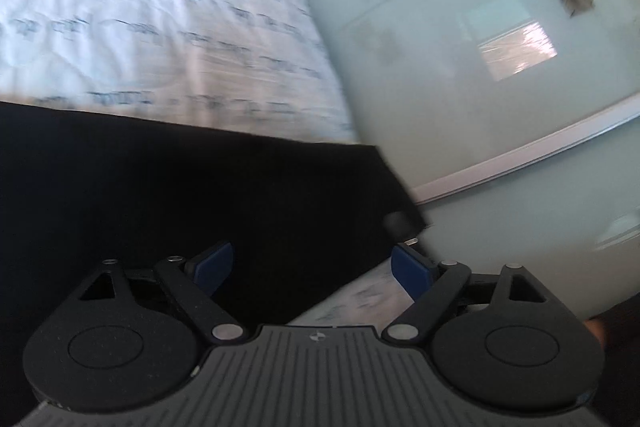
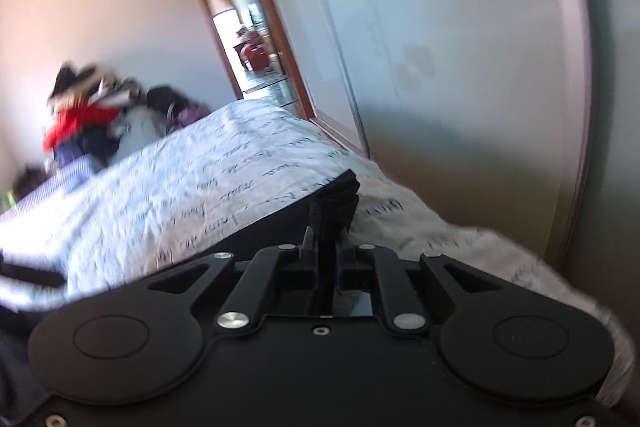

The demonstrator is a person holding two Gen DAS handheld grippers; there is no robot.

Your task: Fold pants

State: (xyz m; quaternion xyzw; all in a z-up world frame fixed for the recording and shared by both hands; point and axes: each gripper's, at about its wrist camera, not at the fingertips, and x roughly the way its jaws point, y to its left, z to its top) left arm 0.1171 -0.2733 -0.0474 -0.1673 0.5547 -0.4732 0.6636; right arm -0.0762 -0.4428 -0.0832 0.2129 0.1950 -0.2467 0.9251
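Observation:
The black pants [image 1: 180, 187] lie spread on a bed with a white quilt printed with script [image 1: 140, 7]. My left gripper [image 1: 312, 267] is open, its blue pads [image 1: 410, 271] wide apart just above the pants' near edge, holding nothing. In the right wrist view my right gripper [image 2: 330, 247] is shut on a bunched edge of the black pants [image 2: 336, 199], which stretches taut to the left over the quilt [image 2: 180, 179].
A pale glass wardrobe door with a white frame [image 1: 480, 67] runs along the bed's right side. A heap of clothes [image 2: 100, 115] lies at the bed's far end, near an open doorway [image 2: 248, 39].

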